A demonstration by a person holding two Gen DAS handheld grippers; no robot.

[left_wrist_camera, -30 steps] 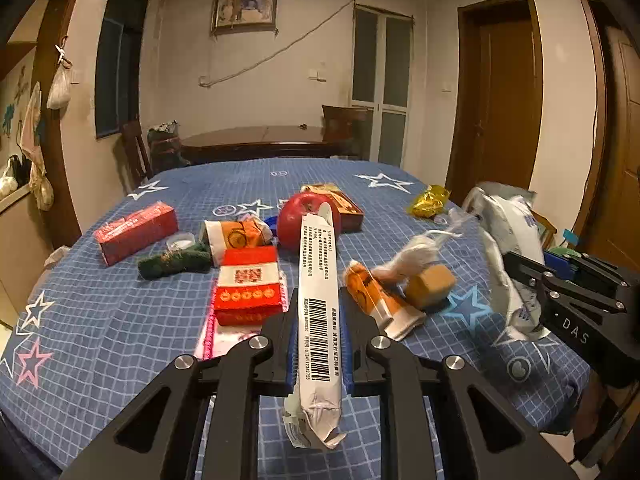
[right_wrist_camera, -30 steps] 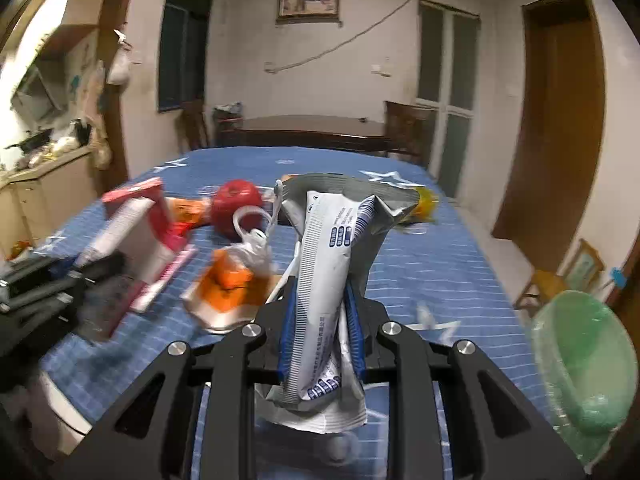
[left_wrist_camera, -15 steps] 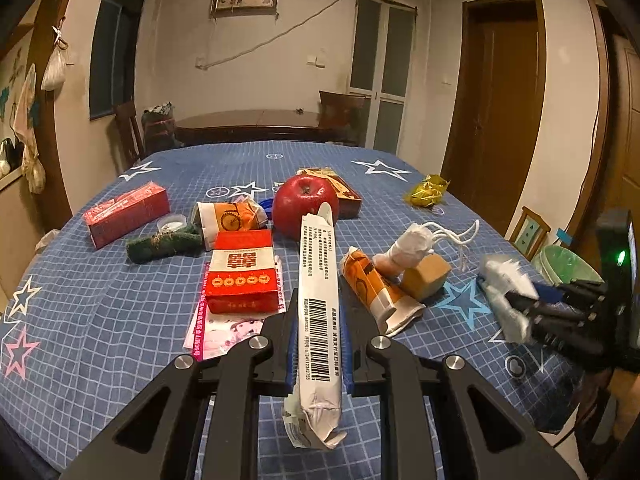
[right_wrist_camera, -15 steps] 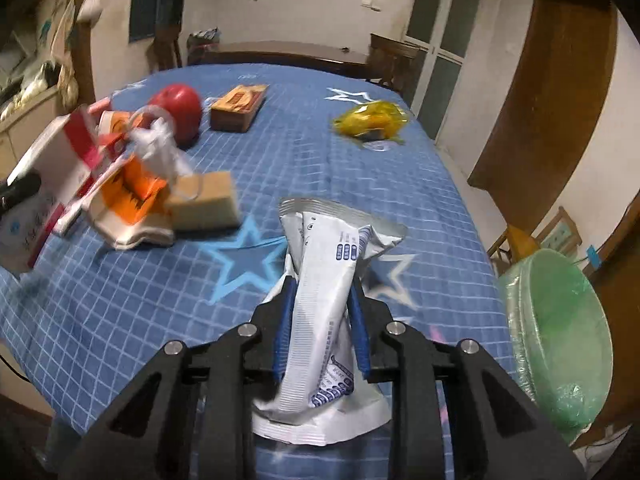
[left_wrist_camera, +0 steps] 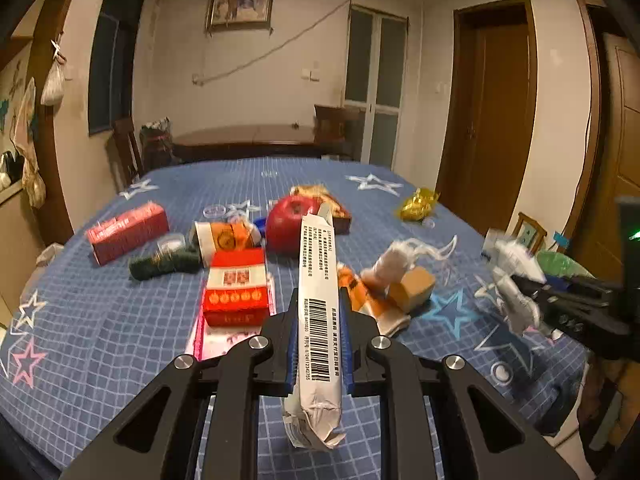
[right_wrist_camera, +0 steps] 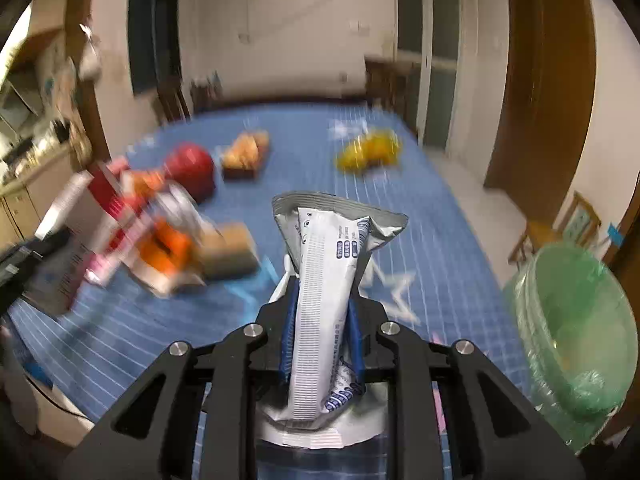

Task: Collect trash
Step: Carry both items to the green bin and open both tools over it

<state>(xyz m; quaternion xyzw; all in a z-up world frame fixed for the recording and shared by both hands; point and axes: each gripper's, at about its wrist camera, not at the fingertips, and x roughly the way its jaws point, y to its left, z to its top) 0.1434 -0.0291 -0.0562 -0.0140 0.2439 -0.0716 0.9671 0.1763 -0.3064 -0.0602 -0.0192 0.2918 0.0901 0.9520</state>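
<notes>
Blue star-print tablecloth (left_wrist_camera: 100, 312) fills both views, litter everywhere. Left gripper (left_wrist_camera: 319, 344) is clamped on a long white barcoded wrapper (left_wrist_camera: 318, 280), red apple (left_wrist_camera: 288, 228) dead ahead of it. Right gripper (right_wrist_camera: 322, 332), jaws just squeezing tighter, grips a crumpled silver-white pouch (right_wrist_camera: 324, 280); green-lined bin (right_wrist_camera: 576, 332) sits off to its right.
</notes>
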